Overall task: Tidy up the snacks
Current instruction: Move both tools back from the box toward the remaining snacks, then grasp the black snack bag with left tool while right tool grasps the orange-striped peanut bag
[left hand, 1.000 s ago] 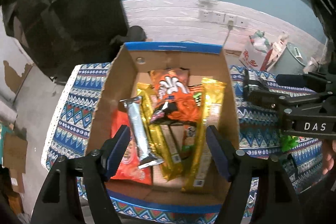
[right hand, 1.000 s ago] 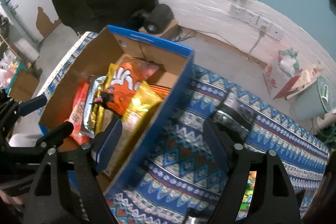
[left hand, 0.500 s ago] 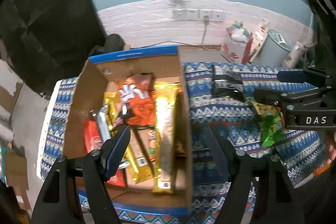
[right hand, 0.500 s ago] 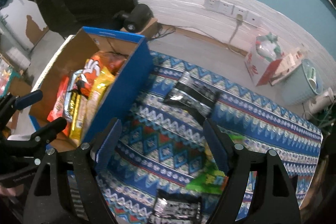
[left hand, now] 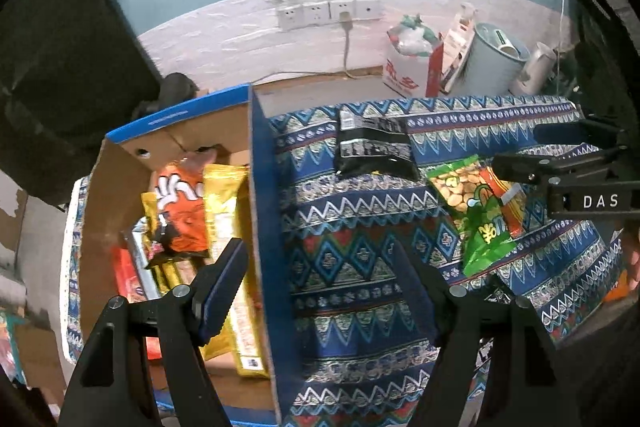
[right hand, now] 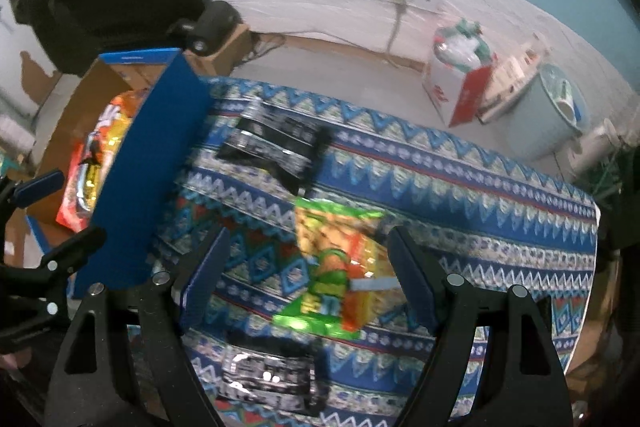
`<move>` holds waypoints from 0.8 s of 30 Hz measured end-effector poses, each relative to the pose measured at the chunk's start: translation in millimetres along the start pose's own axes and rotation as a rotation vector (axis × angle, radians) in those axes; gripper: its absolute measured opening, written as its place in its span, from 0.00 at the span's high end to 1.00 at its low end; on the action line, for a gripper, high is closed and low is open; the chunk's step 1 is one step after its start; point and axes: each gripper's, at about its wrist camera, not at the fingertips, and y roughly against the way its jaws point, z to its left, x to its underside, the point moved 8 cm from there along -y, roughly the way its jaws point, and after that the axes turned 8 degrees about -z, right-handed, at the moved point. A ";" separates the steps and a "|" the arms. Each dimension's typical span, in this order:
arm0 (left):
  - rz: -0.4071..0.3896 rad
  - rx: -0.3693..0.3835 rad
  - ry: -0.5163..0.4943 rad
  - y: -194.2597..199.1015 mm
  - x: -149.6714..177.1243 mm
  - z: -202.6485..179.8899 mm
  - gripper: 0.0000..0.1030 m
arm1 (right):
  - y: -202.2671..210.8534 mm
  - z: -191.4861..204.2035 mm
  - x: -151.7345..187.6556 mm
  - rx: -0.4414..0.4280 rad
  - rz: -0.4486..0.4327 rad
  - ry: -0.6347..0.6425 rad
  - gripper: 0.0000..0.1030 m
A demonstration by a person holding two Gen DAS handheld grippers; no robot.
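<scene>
At the lower centre of the left wrist view, the left claw [left hand: 320,291] stands released and empty, its jaws spread across the blue right-hand wall of the open cardboard box with blue rim [left hand: 256,211]; one finger hangs over the box interior, the other over the patterned blue tablecloth [left hand: 352,235] that covers the surface. Inside the box, at the left of the frame, lie an orange snack bag with white lettering [left hand: 182,211], a long gold foil packet [left hand: 230,227] beside it against the right wall, and a red packet [left hand: 126,275] at the lower left, partly covered. Right of the box, a black foil snack pouch [left hand: 372,151] lies flat on the cloth in the upper centre, and a green and yellow snack bag [left hand: 476,211] lies to its lower right. In the right wrist view, the right claw [right hand: 308,279] is likewise released and empty, held above the green and yellow bag, which shows between its jaws at frame centre. A second black foil packet [right hand: 268,375] lies at the bottom centre, blurred.
</scene>
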 end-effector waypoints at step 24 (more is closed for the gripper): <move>0.136 0.008 -0.055 -60.4 12.3 -37.1 0.26 | -66.4 -69.8 52.0 0.057 0.159 -0.085 0.23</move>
